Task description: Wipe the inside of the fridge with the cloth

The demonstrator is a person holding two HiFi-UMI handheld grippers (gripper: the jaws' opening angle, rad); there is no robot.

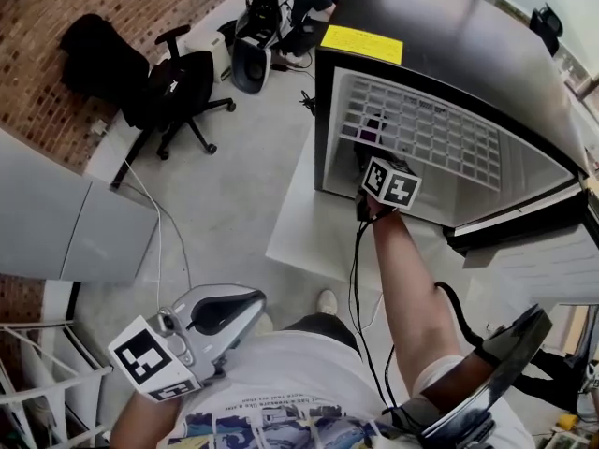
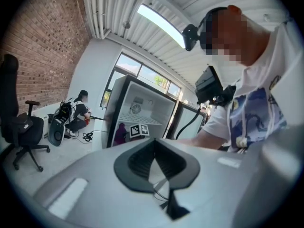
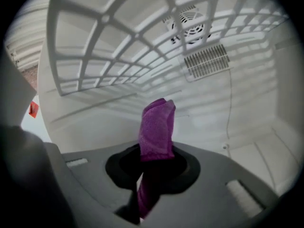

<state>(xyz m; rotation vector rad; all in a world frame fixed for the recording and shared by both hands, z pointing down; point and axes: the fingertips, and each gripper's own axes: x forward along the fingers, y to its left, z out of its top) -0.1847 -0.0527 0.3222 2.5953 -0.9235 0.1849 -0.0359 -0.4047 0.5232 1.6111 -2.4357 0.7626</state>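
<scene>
The black fridge [image 1: 449, 36] stands open, with a white inside and a white wire shelf [image 1: 440, 129]. My right gripper [image 1: 370, 152] is inside it under the shelf, shut on a purple cloth [image 1: 368, 135]. In the right gripper view the cloth [image 3: 156, 125] sticks up from the shut right gripper [image 3: 154, 163], close to the white back wall [image 3: 118, 113]. My left gripper [image 1: 220, 314] hangs low by my body, far from the fridge, shut with nothing in it. The left gripper view looks over the left gripper [image 2: 155, 163] at the fridge [image 2: 126, 106] and the cloth [image 2: 119, 133].
The fridge door [image 1: 533, 227] is swung open at the right. A fan vent [image 3: 190, 25] and a grille [image 3: 206, 61] sit on the back wall. A black office chair [image 1: 182, 87], a crouching person [image 1: 281, 12] and a white rack [image 1: 37, 372] are nearby.
</scene>
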